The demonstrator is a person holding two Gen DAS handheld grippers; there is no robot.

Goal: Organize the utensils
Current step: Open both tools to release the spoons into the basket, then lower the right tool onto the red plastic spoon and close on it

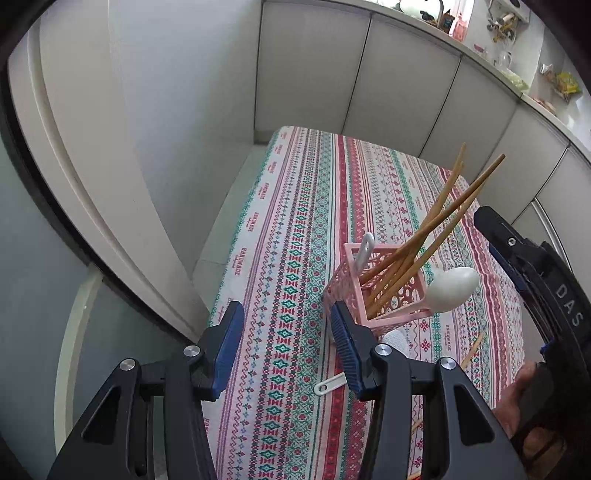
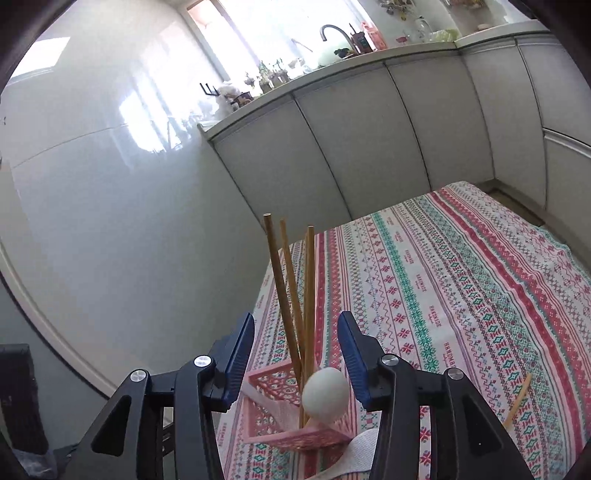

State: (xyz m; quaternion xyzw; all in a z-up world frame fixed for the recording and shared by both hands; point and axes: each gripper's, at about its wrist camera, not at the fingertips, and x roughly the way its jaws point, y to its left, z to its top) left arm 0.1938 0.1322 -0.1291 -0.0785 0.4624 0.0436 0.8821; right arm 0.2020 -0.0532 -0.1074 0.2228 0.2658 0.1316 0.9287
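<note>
Both tongs, left gripper (image 1: pixel 287 345) and right gripper (image 2: pixel 296 356), stood apart, empty; chopsticks (image 1: pixel 428 236) and a spoon (image 1: pixel 448 288) were in the pink basket (image 1: pixel 349 291), while another spoon (image 1: pixel 328 386) and stray chopstick (image 1: pixel 472 349) lay beside the basket.

Small kitchen. Pale grey glossy wall (image 2: pixel 110 192) on left, w/ window glare reflected in it. Bright window (image 2: pixel 266 33) above the counter (image 2: pixel 332 70), washed out by daylight. Curved tap (image 2: pixel 334 31), small plants & clutter along the countertop. Grey cabinet doors (image 2: pixel 369 147) run below, turning the corner at right. Bench covered w/ striped red-green-white patterned cloth (image 2: pixel 461 277), near the cabinets. White door frame (image 1: pixel 92 166) at left.
</note>
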